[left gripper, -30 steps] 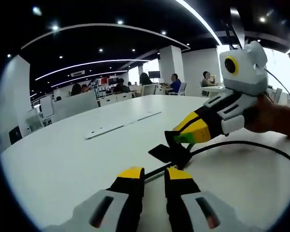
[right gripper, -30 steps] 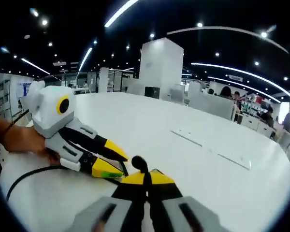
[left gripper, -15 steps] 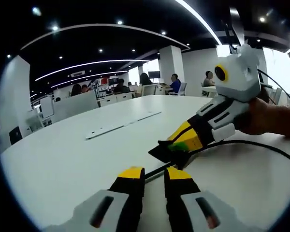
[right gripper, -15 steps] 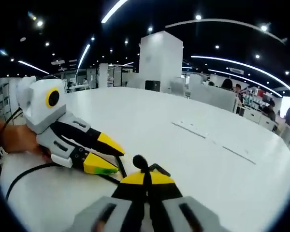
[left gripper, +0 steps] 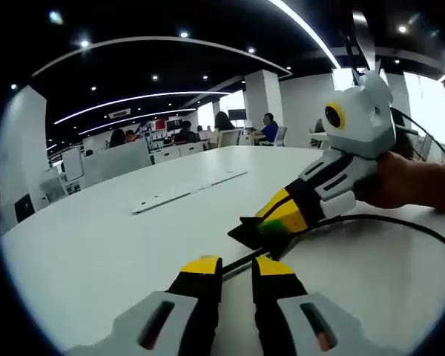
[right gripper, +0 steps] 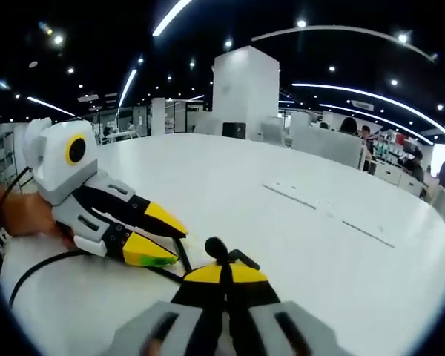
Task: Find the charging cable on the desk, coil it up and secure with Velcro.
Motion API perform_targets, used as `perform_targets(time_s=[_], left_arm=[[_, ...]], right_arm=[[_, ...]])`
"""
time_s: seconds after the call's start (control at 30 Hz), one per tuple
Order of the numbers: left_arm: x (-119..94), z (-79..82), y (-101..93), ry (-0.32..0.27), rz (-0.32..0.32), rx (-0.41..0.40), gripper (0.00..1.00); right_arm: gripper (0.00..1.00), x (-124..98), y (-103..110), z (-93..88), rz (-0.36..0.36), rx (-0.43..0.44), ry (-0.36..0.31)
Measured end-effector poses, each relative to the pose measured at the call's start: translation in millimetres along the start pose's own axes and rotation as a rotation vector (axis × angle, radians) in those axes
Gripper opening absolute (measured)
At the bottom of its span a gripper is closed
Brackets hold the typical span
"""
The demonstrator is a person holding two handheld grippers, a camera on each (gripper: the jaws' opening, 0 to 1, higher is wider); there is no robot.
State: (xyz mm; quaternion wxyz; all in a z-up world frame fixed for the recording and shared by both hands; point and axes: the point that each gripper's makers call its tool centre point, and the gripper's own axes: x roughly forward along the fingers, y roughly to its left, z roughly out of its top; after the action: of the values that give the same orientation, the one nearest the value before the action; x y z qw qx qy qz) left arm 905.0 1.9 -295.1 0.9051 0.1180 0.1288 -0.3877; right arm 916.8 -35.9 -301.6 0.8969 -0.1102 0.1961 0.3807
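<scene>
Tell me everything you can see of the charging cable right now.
The charging cable is thin, black and looks rubbery. In the left gripper view it arcs across the white desk from the right edge toward the right gripper, where a flat black tab, probably the Velcro strap, sits at its fingers. A straight stretch runs on between the left gripper's fingers. In the right gripper view a rounded black end sticks up above its shut fingers.

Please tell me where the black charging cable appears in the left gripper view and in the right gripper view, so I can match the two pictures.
Left gripper view: the charging cable curves across the table at right, toward the right gripper.
Right gripper view: the cable loops at lower left, below the left gripper.
Shared landmark: the long flat strip on the white table.
</scene>
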Motion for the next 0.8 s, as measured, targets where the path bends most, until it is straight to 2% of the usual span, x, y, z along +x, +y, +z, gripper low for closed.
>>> perform_targets(time_s=[0.33, 0.5, 0.7, 0.8], left_arm=[[-1.6, -0.2, -1.4, 0.002, 0.004, 0.0, 0.17], [-2.3, -0.1, -2.2, 0.0, 0.004, 0.0, 0.17], [-3.8, 0.0, -4.9, 0.001, 0.005, -0.004, 0.17], [-4.6, 0.2, -6.8, 0.001, 0.005, -0.005, 0.17]], right_arm=[[0.03, 1.9, -0.6, -2.2, 0.017, 0.013, 0.023], [0.03, 3.6, -1.4, -5.8, 0.039, 0.066, 0.073], [0.03, 5.6, -1.7, -6.9, 0.041, 0.059, 0.09], [0.02, 5.3, -2.3, -7.4, 0.051, 0.083, 0.102]])
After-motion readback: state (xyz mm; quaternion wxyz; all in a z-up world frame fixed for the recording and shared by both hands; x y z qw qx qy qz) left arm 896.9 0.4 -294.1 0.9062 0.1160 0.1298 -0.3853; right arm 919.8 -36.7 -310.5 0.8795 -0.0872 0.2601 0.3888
